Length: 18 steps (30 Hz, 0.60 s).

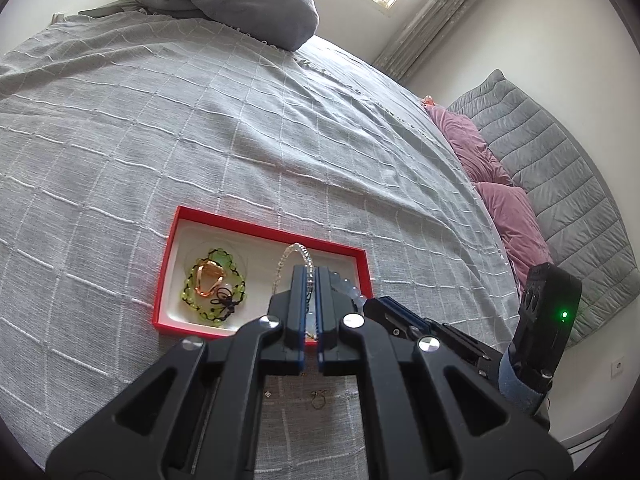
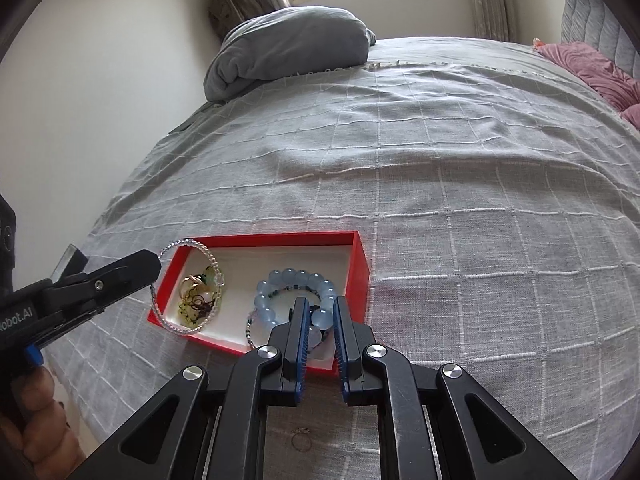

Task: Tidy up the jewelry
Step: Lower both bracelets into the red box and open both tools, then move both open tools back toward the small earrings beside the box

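Note:
A red-rimmed box (image 1: pixel 264 236) (image 2: pixel 360 264) with a white inside lies on the grey bedspread. In it lie a green bead bracelet (image 1: pixel 192 292), a rose-gold ring-like piece (image 1: pixel 208 280) and a blue bead bracelet (image 2: pixel 296 280). My left gripper (image 1: pixel 311 276) is shut on a clear bead bracelet (image 1: pixel 294 250) (image 2: pixel 188 245) and holds it hanging over the box's left half. My right gripper (image 2: pixel 320 304) stands around the blue bracelet's near side with its jaws a little apart. It shows in the left wrist view (image 1: pixel 384 304) at the box's right end.
A small thin ring (image 1: pixel 318 398) (image 2: pixel 302 442) lies on the bedspread below the grippers, near the bed's edge. A grey folded blanket (image 2: pixel 288 40) sits at the far end of the bed. Pink pillows (image 1: pixel 508 216) and a grey padded headboard (image 1: pixel 560 184) are at the right.

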### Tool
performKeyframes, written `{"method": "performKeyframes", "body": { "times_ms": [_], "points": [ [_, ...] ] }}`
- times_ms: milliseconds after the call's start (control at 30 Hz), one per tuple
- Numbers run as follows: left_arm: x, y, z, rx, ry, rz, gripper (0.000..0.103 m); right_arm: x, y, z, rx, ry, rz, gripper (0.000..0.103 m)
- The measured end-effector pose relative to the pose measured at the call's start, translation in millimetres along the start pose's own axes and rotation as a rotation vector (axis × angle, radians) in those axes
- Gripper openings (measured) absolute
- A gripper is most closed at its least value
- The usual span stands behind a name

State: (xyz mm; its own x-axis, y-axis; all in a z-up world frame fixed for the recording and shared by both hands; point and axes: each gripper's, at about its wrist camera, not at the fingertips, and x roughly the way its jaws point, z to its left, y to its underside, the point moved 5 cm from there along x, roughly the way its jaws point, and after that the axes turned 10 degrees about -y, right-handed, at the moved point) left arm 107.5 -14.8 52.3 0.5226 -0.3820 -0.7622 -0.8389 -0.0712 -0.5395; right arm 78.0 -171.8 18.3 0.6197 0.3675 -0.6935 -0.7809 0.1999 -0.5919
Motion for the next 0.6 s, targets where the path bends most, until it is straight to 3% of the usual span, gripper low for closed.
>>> {"method": "performKeyframes", "body": {
  "times_ms": [600],
  "points": [
    [8,5,3,-0.025,0.011,0.039,0.005,-22,3,-4,0.005,-0.014,-0.03,0.018]
  ]
}}
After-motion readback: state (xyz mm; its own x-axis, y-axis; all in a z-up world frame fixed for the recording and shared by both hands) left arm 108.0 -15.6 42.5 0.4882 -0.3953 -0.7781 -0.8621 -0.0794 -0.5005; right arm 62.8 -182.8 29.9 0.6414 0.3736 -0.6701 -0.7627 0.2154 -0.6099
